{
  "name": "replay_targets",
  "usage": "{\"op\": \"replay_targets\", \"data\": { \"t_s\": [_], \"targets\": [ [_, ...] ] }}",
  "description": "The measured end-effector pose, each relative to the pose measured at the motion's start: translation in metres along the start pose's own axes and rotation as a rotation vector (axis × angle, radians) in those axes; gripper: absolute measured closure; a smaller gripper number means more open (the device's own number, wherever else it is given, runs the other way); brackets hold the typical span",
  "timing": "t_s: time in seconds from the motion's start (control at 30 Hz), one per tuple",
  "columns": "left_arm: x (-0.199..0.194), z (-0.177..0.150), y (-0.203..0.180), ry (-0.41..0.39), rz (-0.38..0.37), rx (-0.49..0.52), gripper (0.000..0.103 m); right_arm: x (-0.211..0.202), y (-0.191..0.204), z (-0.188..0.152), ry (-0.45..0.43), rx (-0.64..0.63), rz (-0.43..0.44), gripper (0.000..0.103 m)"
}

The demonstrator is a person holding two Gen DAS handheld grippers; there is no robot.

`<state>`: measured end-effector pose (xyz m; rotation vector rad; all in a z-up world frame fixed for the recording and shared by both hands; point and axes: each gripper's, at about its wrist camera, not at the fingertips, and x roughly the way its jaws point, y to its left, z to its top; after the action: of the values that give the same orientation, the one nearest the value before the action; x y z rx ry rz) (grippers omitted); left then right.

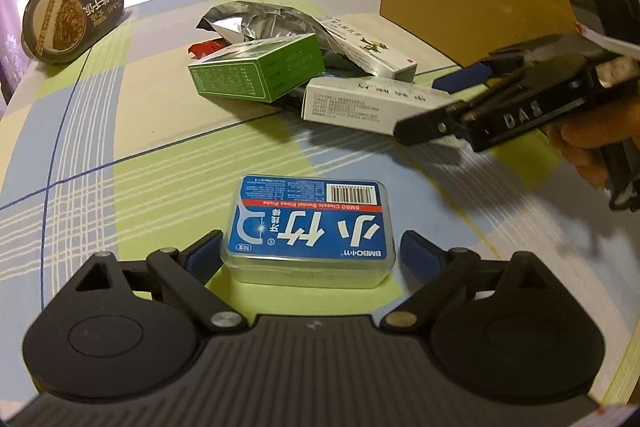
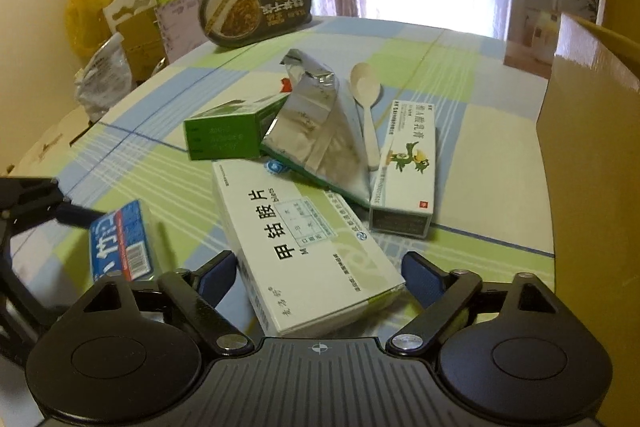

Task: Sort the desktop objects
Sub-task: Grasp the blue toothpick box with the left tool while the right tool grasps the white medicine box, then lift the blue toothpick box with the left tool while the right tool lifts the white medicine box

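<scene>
Jaws of both grippers spread: left gripper (image 1: 311, 245) straddles glossy rounded floss tin (image 1: 310, 227), right gripper (image 2: 319, 277) flat white carton (image 2: 304, 243).

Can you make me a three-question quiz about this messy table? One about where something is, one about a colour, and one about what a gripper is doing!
1. Where is the pale plastic spoon?
A. inside the brown cardboard box
B. beside the crumpled silver foil pouch
C. on the floor

2. What colour is the flat clear-plastic dental floss box's label?
A. blue
B. pink
C. black

3. How is the left gripper?
A. shut on a spoon
B. open, with the floss box between its fingers
C. out of view

Answers: 1 B, the spoon lies on the table next to the pouch. 2 A, the label is blue with white writing. 3 B, both fingers stand apart at the box's sides.
</scene>
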<state>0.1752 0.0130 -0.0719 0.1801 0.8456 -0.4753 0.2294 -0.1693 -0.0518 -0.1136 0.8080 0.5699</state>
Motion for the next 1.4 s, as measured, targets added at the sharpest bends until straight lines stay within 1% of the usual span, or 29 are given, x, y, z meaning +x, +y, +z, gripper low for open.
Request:
{"op": "replay_targets", "data": {
  "t_s": [0.07, 0.17, 0.33, 0.43, 0.5, 0.53, 0.57, 0.63, 0.7, 0.77, 0.87, 0.9, 0.93, 0.97, 1.03, 1.13, 1.2, 1.3, 1.4],
  "targets": [
    [-0.001, 0.000, 0.000, -0.001, 0.006, 0.000, 0.012, -0.005, 0.005, -0.002, 0.012, -0.004, 0.001, 0.025],
    [-0.003, 0.000, 0.000, -0.002, 0.020, 0.000, 0.012, -0.013, 0.013, -0.009, 0.028, 0.014, -0.017, 0.029],
    [-0.010, -0.003, 0.002, -0.004, 0.032, -0.008, 0.012, -0.036, 0.024, -0.029, 0.054, 0.062, -0.093, 0.030],
    [-0.012, -0.003, 0.000, -0.008, 0.036, -0.005, 0.011, -0.050, 0.028, -0.038, 0.045, 0.088, -0.096, 0.030],
    [-0.011, -0.001, -0.001, -0.010, 0.040, -0.008, 0.011, -0.055, 0.034, -0.040, 0.019, 0.046, -0.114, 0.025],
    [-0.010, 0.001, -0.001, -0.012, 0.041, -0.014, 0.011, -0.056, 0.036, -0.040, 0.008, 0.022, -0.124, 0.018],
    [-0.008, 0.003, -0.001, -0.013, 0.044, -0.021, 0.011, -0.054, 0.037, -0.040, 0.006, 0.007, -0.129, 0.015],
    [-0.005, 0.007, -0.001, -0.009, 0.040, -0.032, 0.011, -0.050, 0.035, -0.037, 0.013, -0.005, -0.137, 0.015],
    [0.000, 0.009, -0.001, 0.005, 0.054, -0.035, 0.013, -0.045, 0.032, -0.035, 0.019, -0.008, -0.134, 0.015],
    [0.003, 0.009, -0.001, 0.018, 0.056, -0.041, 0.018, -0.041, 0.030, -0.033, 0.024, -0.021, -0.120, 0.014],
    [-0.001, 0.007, -0.001, 0.027, 0.050, -0.053, 0.018, -0.034, 0.031, -0.033, 0.039, -0.044, -0.096, 0.014],
    [-0.004, 0.005, -0.002, 0.030, 0.048, -0.053, 0.018, -0.032, 0.031, -0.032, 0.046, -0.044, -0.090, 0.015],
    [-0.008, 0.003, -0.003, 0.030, 0.049, -0.052, 0.018, -0.029, 0.031, -0.032, 0.055, -0.036, -0.084, 0.018],
    [-0.012, 0.001, -0.004, 0.030, 0.050, -0.053, 0.018, -0.028, 0.030, -0.032, 0.061, -0.018, -0.076, 0.031],
    [-0.020, -0.005, -0.007, 0.033, 0.054, -0.062, 0.018, -0.029, 0.029, -0.033, 0.071, 0.013, -0.065, 0.033],
    [-0.030, -0.015, -0.018, 0.048, 0.054, -0.050, 0.018, -0.040, 0.034, -0.039, 0.080, 0.035, -0.089, 0.034],
    [-0.037, -0.021, -0.029, 0.050, 0.052, -0.035, 0.018, -0.054, 0.038, -0.046, 0.084, 0.051, -0.122, 0.034],
    [-0.046, -0.030, -0.048, 0.048, 0.031, -0.029, 0.018, -0.079, 0.043, -0.061, 0.092, 0.097, -0.141, 0.034],
    [-0.052, -0.037, -0.066, 0.046, 0.031, -0.014, 0.018, -0.100, 0.051, -0.077, 0.099, 0.091, -0.166, 0.034]
  ]
}}
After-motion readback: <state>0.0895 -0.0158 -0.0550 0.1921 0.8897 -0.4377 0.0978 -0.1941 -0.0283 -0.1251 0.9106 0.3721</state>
